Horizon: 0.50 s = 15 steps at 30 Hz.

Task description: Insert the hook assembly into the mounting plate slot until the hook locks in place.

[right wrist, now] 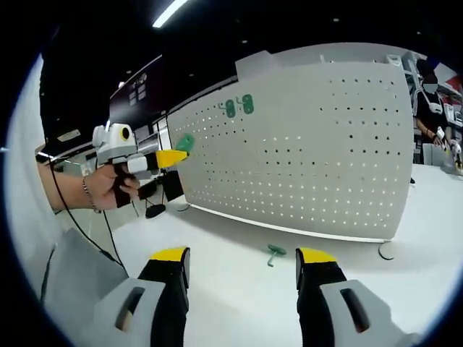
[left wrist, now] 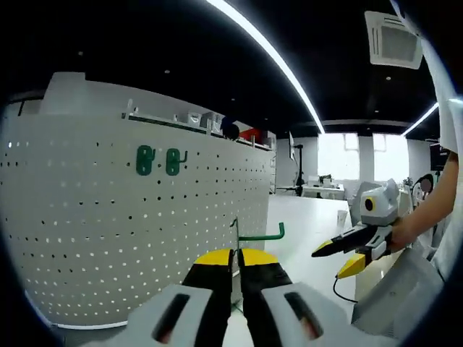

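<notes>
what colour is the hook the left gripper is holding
Green. The hook in the left gripper shows best in the left gripper view.

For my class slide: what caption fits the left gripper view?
Left gripper shut on green hook, facing a white pegboard with two green hooks already mounted.

The left gripper [left wrist: 236, 269] has its jaws pressed together on a green hook [left wrist: 259, 236]. The right gripper [right wrist: 243, 266] stands with jaws wide apart, pointing to twelve o'clock.
</notes>
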Each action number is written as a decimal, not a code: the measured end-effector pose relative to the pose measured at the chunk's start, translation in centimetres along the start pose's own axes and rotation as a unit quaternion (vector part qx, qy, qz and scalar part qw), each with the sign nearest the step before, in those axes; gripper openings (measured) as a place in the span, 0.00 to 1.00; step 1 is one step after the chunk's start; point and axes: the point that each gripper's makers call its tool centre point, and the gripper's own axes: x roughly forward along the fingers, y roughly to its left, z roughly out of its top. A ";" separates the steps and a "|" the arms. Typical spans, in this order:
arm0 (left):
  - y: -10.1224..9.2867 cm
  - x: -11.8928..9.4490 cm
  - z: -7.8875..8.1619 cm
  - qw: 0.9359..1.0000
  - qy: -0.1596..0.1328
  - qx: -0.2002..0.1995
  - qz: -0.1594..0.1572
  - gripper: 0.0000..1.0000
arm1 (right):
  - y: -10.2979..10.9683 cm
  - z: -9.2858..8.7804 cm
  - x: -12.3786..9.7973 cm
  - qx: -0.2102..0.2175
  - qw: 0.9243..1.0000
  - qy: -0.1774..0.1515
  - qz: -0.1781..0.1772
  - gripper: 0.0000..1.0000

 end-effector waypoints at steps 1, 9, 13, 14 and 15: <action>0.0 -0.1 0.2 1.000 -0.003 0.001 0.000 0.03 | 0.0 0.0 0.0 0.000 1.000 0.000 0.000 0.57; 0.0 -0.4 1.0 1.000 -0.010 0.004 0.005 0.03 | 0.2 0.4 0.3 -0.004 1.000 -0.003 0.005 0.57; -0.1 -0.4 0.8 1.000 -0.007 0.006 0.005 0.03 | 0.5 0.9 0.4 -0.007 1.000 -0.009 0.009 0.56; -0.1 -0.3 0.6 1.000 -0.005 0.008 0.005 0.03 | 0.9 1.5 0.3 -0.007 1.000 -0.024 0.017 0.56; -0.1 -0.3 0.5 1.000 -0.004 0.007 0.004 0.03 | 1.2 1.9 0.3 -0.007 0.999 -0.029 0.020 0.55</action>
